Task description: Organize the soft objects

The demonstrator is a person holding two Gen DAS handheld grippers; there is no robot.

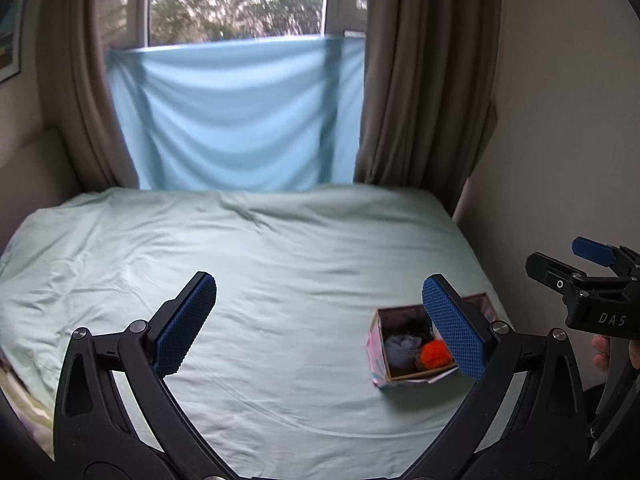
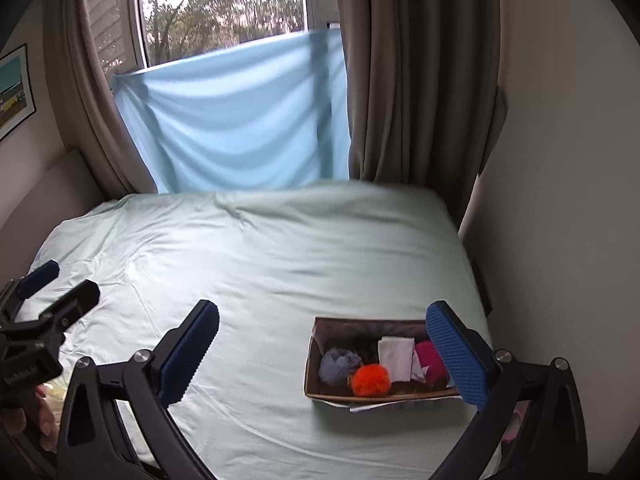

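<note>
While hovering above the pale-green sheeted bed | left hand-held gripper released, empty | right hand-held gripper released, near the open cardboard box of soft items.

My left gripper hangs with its jaws spread wide, the blue ribbed pads facing each other across a broad gap with nothing between them. My right gripper matches it, jaws parted just as far and holding nothing. From the left wrist view, my right gripper sits off at the right edge, level with the left, and the fingers of my right hand wrap its handle below. From the right wrist view, my left gripper shows at the left edge, and my left hand grips its handle. Both point forward, side by side and well apart.
</note>
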